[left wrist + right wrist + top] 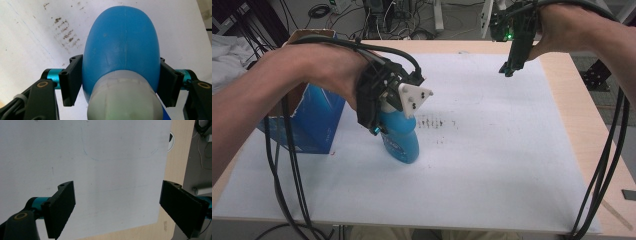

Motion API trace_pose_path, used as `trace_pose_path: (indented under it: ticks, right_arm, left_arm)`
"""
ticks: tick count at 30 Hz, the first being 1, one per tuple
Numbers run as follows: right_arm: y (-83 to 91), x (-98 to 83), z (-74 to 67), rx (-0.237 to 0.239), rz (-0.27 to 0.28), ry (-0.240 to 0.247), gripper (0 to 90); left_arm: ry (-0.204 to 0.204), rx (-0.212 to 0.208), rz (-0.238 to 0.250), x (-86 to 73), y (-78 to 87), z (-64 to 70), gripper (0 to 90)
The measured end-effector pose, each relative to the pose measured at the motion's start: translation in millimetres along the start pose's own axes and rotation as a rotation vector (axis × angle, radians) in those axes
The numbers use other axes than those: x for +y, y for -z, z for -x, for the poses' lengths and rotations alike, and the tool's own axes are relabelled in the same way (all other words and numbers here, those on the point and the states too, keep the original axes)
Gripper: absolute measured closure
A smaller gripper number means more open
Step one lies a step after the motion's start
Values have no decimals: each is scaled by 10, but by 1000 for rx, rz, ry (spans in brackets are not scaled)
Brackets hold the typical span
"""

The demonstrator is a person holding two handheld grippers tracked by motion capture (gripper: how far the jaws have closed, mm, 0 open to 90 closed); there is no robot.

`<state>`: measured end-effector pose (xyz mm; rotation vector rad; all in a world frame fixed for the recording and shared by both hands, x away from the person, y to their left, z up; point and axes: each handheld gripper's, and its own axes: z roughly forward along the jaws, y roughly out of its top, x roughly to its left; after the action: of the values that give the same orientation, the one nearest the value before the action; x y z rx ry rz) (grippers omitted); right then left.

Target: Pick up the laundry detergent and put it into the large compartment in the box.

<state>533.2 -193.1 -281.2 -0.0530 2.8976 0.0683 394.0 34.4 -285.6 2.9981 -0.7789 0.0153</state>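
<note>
High view: the left gripper (388,112) is seen held above a blue bottle (402,137) that stands upright on the white sheet (492,165) covering the worktop (592,130), just right of a blue cardboard box (314,122). The left forearm is brought in from the lower left edge, raised over the box, and the wrist is bent so that the gripper points down onto the top of the bottle, with the grey three-cornered plate (414,97) turned up and to the right. From the left gripper view the two black jaws are seen set against the opposite flanks of the blue bottle (121,47), just below its pale grey cap (123,97); the pads (72,80) are pressed on the blue body, so the bottle is gripped at roughly a third of the gripper's full spread. Dark smudges (66,35) are marked on the sheet beside the bottle. The right gripper (510,67) is held high at the far right of the worktop, well apart from the bottle, the forearm being brought in from the upper right corner with the hand curled over the gripper's body and the jaws pointed downward. In the right gripper view its jaws are spread wide, with nothing between them but the white sheet (110,170) and a strip of bare wood (176,157).
</note>
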Motion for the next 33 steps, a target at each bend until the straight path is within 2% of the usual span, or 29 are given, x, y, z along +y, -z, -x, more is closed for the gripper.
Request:
trace_pose_path:
  ticks: [3,13,17,18,20,25,28,29,30,32,33]
  right_arm:
    - [0,3,-3,2,-2,1,124]
    - [10,8,-7,-1,2,7,124]
    - [17,16,-15,-5,-1,8,124]
    - [22,24,-23,-8,1,12,125]
    - [37,25,-30,-9,2,11,124]
    - [79,7,-46,-15,7,11,124]
    - [96,-7,-53,-18,6,6,125]
    - [112,-20,-55,-22,8,5,124]
    - [112,-20,-55,-22,8,5,124]
    - [134,-31,-65,-24,13,4,124]
    - [139,-33,-70,-25,13,6,124]
  left_arm:
    - [-3,-7,1,3,1,-8,369]
    - [6,-11,3,5,3,-9,376]
    - [34,-23,-2,23,8,-38,379]
    - [57,-20,4,37,17,-35,379]
    - [56,-15,-6,41,40,-45,379]
    - [124,-28,-7,36,188,-79,380]
    - [197,-33,-12,39,322,-119,380]
    - [236,-40,-28,38,425,-148,380]
    - [236,-40,-28,38,425,-148,380]
    - [292,-38,-29,33,591,-184,380]
    - [292,-38,-29,33,591,-184,380]
